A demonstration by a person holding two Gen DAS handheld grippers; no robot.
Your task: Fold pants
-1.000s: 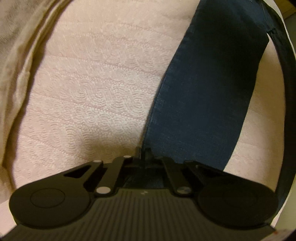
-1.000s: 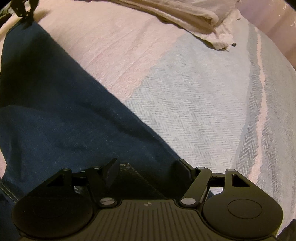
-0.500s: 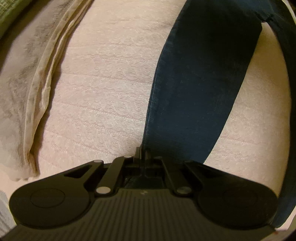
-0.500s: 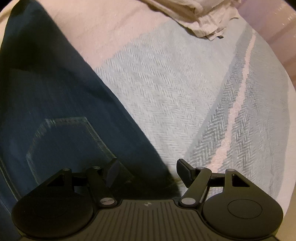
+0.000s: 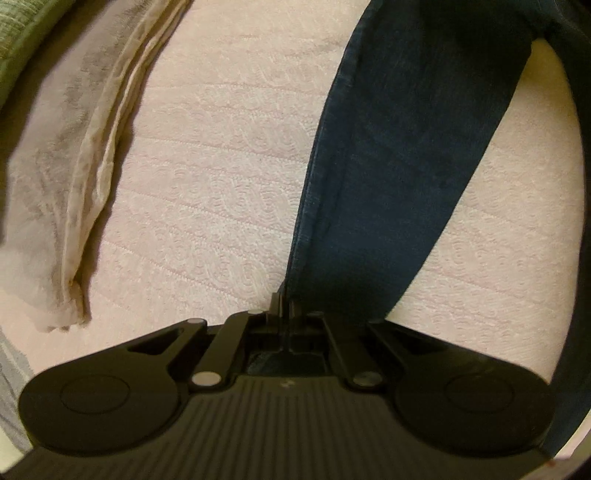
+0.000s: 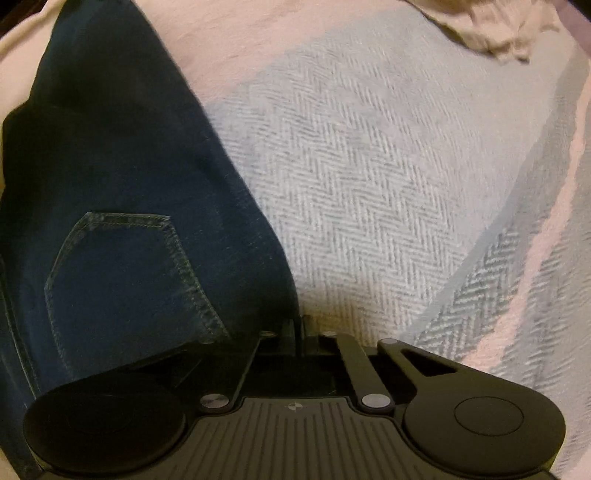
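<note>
The dark blue denim pants (image 5: 399, 155) lie on a pink quilted bed cover (image 5: 221, 177). One leg rises in a long strip to my left gripper (image 5: 284, 301), which is shut on its edge and holds it off the cover. In the right wrist view the pants (image 6: 122, 155) show a stitched back pocket (image 6: 122, 273). Their right edge runs down to my right gripper (image 6: 298, 325), whose fingers are shut on that edge. The cloth under both gripper bodies is hidden.
A cream bundle of folded cloth (image 5: 88, 155) lies along the left of the pink cover. A light blue herringbone blanket (image 6: 369, 177) with a pink stripe spreads right of the pants. More crumpled cream cloth (image 6: 491, 33) sits at the top right.
My right gripper's jaws stood wide over the pants and have closed at the pants' edge beside the pocket. My left gripper has risen and shifted, drawing the leg up with it.
</note>
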